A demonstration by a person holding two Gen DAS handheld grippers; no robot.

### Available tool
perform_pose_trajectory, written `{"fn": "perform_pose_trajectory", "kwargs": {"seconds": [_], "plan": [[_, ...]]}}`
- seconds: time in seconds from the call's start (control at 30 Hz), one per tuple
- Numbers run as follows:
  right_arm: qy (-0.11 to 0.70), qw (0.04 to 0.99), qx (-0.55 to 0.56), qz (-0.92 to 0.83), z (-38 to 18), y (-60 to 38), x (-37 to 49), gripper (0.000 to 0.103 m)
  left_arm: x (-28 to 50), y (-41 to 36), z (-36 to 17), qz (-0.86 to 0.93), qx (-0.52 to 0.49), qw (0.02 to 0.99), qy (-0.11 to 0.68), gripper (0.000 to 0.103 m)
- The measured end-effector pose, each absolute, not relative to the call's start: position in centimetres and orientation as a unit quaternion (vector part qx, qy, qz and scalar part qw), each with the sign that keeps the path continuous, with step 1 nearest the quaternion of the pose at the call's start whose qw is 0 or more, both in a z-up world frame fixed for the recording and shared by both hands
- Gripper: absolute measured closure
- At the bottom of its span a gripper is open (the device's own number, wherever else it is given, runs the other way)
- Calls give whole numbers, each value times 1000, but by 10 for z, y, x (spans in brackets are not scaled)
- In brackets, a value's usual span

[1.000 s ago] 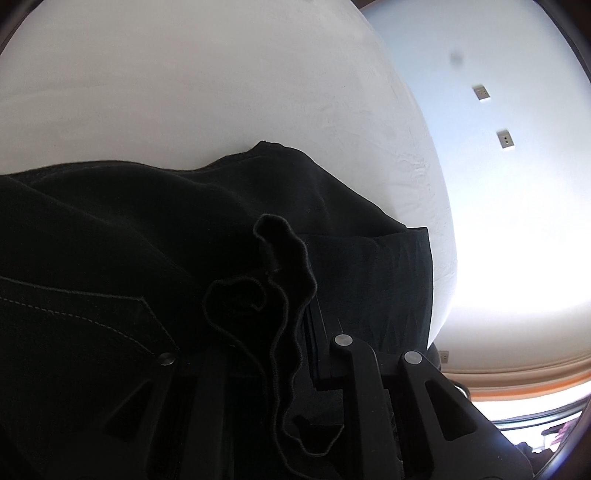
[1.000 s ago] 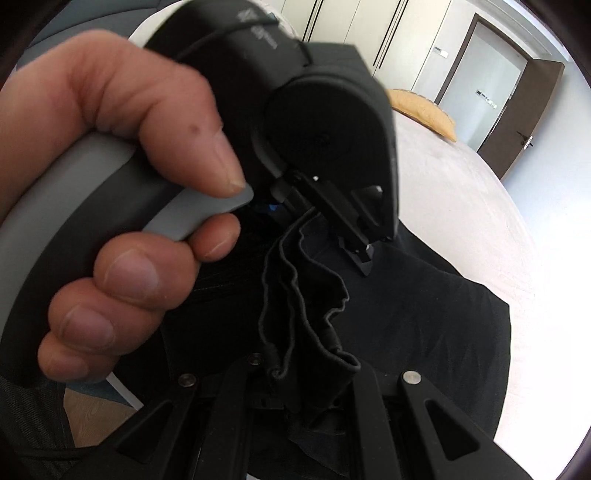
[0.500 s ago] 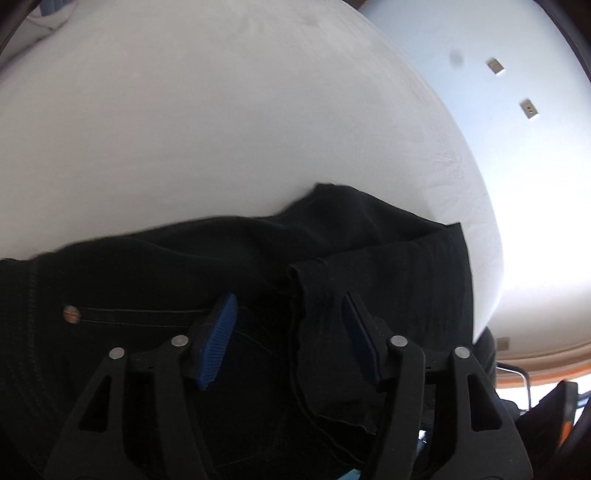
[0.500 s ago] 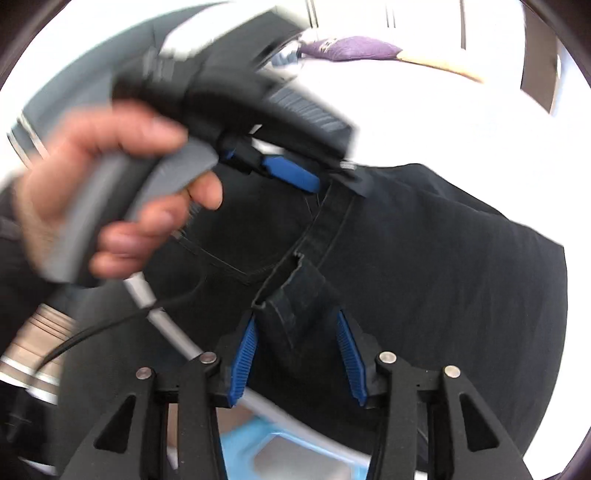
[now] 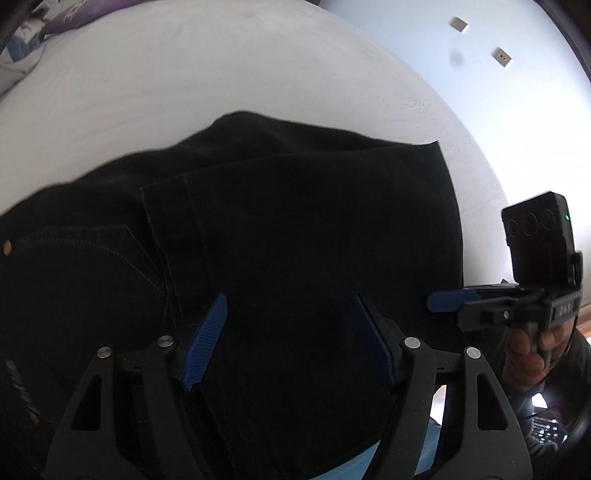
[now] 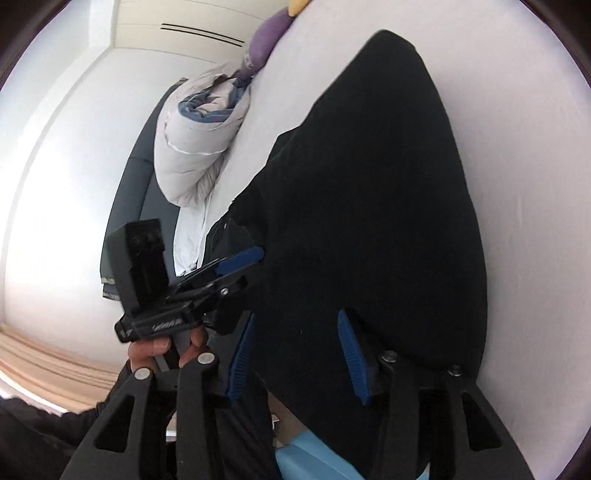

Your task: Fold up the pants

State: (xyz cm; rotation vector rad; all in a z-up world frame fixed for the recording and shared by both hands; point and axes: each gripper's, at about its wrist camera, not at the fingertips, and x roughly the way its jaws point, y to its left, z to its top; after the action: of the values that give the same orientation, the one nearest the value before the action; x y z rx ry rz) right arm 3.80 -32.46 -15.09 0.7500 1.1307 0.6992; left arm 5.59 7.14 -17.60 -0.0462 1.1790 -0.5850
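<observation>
Folded black denim pants [image 5: 317,236] on white bed [image 5: 184,85] | left gripper [image 5: 288,343], right gripper [image 6: 295,354]: spread wide, empty (above cloth) | risk: top layer sliding, fold unweighted

Black pants [image 5: 314,236] with pale contrast stitching are lying on a white bed sheet [image 5: 184,85]. Blue ribbed pads [image 5: 202,347] are lining both black grippers. A purple pillow [image 6: 269,29] is showing beside a grey-white duvet [image 6: 192,147].

Home bedroom: white-sheeted bed [image 5: 221,92], rolled duvet [image 6: 192,147], purple pillow [image 6: 269,33].
</observation>
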Motion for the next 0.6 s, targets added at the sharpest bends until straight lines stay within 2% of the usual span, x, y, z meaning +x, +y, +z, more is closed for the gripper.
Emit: {"fn": "perform_pose_trajectory", "kwargs": {"seconds": [0.1, 0.27, 0.37, 0.47, 0.53, 0.6], "plan": [[524, 692, 333, 368, -146, -314, 21, 51, 53, 79, -173, -277, -35, 795, 538, 35], [472, 716, 360, 368, -137, -349, 37, 47, 55, 77, -168, -276, -52, 795, 538, 34], [455, 723, 398, 335, -148, -369, 81, 41, 48, 70, -168, -269, -52, 799, 536, 34], [468, 708, 435, 301, -175, -384, 99, 42, 44, 66, -169, -257, -33, 805, 534, 34], [483, 714, 411, 296, -177, -377, 88, 48, 39, 68, -170, -251, -25, 807, 533, 34], [492, 711, 389, 318, -170, -370, 73, 48, 40, 68, -171, -246, -29, 809, 534, 34]]}}
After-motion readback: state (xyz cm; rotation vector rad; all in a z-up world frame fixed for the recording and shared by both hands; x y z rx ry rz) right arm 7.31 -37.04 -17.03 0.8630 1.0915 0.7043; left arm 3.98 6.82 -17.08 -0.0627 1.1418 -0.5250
